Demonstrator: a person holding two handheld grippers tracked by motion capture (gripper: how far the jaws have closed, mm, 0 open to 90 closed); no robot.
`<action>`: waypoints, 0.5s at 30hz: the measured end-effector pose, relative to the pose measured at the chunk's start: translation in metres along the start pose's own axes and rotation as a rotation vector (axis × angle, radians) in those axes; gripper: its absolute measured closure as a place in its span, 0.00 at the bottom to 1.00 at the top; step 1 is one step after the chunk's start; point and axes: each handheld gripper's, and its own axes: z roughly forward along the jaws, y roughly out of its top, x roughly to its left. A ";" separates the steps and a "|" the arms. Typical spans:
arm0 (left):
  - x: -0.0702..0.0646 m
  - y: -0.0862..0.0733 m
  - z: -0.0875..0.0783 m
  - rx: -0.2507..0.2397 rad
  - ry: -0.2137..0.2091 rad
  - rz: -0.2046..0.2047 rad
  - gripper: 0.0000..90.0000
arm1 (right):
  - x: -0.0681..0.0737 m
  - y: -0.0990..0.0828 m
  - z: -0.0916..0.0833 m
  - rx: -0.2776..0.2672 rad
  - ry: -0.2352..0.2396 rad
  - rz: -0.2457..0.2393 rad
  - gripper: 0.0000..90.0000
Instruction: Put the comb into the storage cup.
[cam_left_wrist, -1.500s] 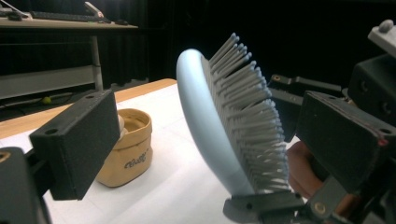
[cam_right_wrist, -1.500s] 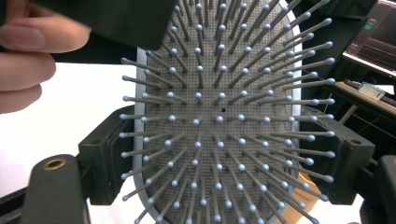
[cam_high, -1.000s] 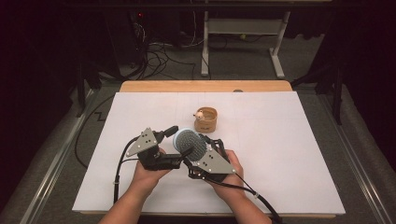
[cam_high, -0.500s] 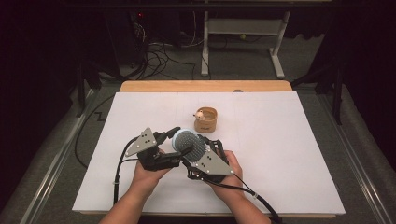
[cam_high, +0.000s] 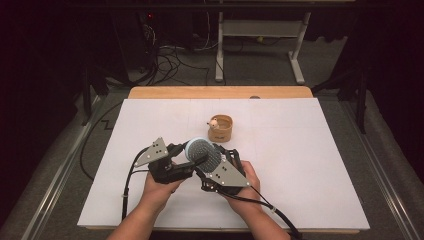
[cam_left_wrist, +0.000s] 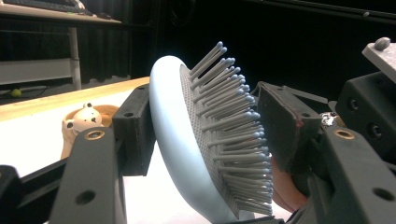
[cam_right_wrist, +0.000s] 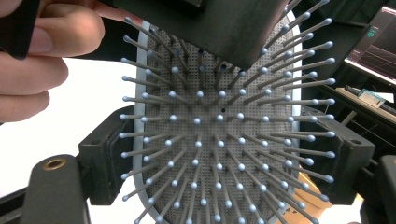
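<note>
Your right gripper (cam_high: 212, 159) clamps the paddle hairbrush (cam_high: 202, 153) by its edges while the left gripper (cam_high: 187, 152), just closing, pinches back and bristles; squeeze harder and the springy bristles could twist it loose

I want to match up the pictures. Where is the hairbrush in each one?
High view: the pale blue plastic hairbrush with grey bristles sits left of middle, between both grippers.
Left gripper view: seen side-on, centre.
Right gripper view: bristles face the camera, centre.
Shared landmark: the small round wooden cup behind the hairbrush.
</note>
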 end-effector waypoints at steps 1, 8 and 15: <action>0.000 0.000 0.000 0.001 0.000 -0.001 0.46 | 0.000 0.000 0.000 0.002 0.000 -0.002 0.23; 0.002 0.001 -0.001 0.001 -0.002 -0.036 0.50 | 0.000 0.001 0.002 0.006 -0.004 -0.006 0.23; 0.002 0.002 -0.001 0.004 -0.001 -0.045 0.51 | 0.001 0.002 0.002 0.012 -0.012 -0.018 0.23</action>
